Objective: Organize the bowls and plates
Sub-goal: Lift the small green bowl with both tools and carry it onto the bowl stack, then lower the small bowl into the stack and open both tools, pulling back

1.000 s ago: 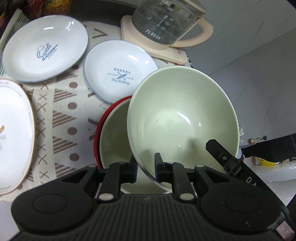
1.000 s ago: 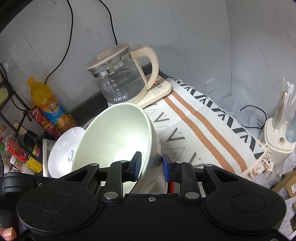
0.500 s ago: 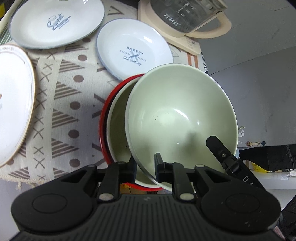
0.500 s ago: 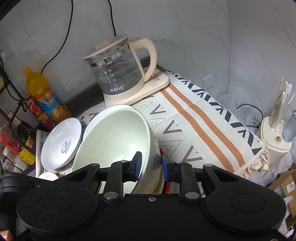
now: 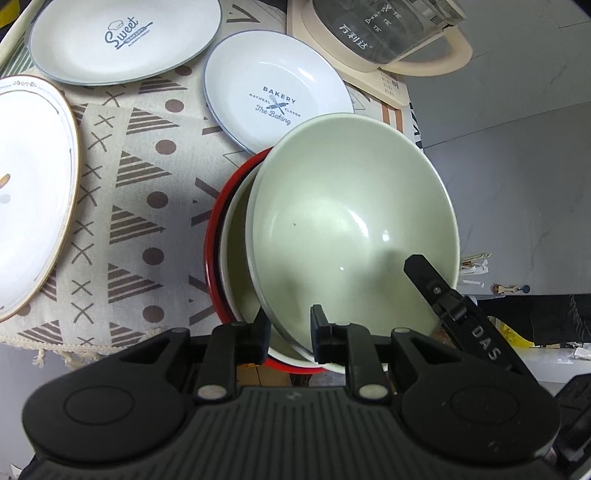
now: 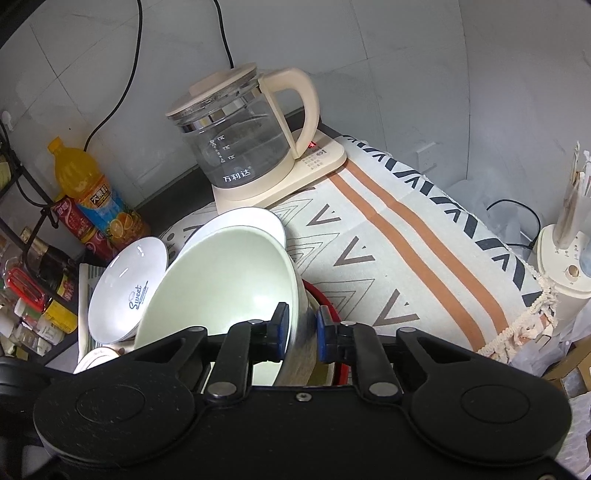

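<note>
The left gripper [image 5: 288, 338] straddles the near rim of the pale green bowl [image 5: 351, 221]; its jaws are easing apart, and whether the pads press the rim I cannot tell. The right gripper [image 6: 301, 332] has the bowl [image 6: 221, 280] wall between its fingers and its jaws are closing on it, the pads close against both faces. The bowl sits tilted, nested in a second pale bowl [image 5: 240, 258] inside a red-rimmed dish [image 5: 214, 251] on the patterned cloth [image 5: 129, 184]. At eleven o'clock lies the "Bakery" plate [image 5: 273, 96], touching the red rim. At nine o'clock is a gold-edged plate [image 5: 33, 192]. Farther, at ten o'clock, sits the "Sweet" plate [image 5: 122, 40]; at one o'clock the glass kettle [image 5: 388, 26].
</note>
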